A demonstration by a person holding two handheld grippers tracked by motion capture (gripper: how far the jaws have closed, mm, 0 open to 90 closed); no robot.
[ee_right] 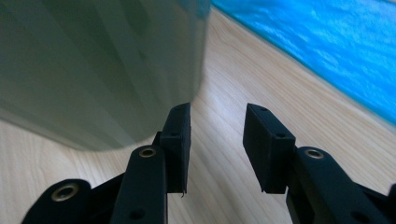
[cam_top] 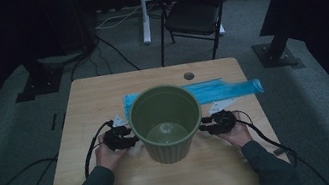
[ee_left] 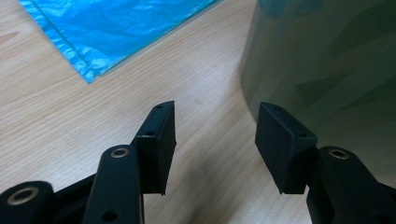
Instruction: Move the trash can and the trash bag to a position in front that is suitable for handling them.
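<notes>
Flanking the ribbed green pot, left gripper and right gripper gape empty (close views add crinkly blue plastic sheet, woodgrain table)

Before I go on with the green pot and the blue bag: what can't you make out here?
- High view: the far part of the blue bag is hidden behind the green pot.
- High view: the jaws of the left gripper and right gripper are too small and dark to read against the pot wall.
- Both gripper views: the pot's rim is cut off by the top edge.
</notes>
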